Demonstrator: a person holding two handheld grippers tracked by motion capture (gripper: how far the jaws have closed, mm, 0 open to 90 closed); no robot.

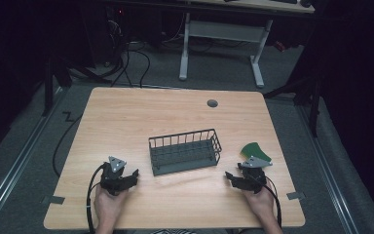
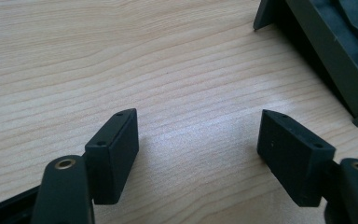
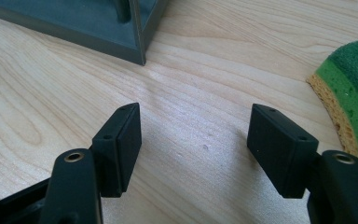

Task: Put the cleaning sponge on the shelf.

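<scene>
Two grippers, yours: left gripper [image 1: 137, 176] and right gripper [image 1: 228, 176] both gape empty near the table's [image 1: 126, 117] front edge; basket [image 1: 185, 152], sponge [image 1: 254, 150] bear no legible writing

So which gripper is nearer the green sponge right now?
Right. The right gripper sits just below the sponge; the left gripper is across the table, beyond the wire basket.

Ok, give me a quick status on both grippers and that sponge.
Left gripper open, empty, over bare table. Right gripper open, empty, sponge just beside it, untouched. Wire basket between the two, nothing blocking the sponge.
</scene>
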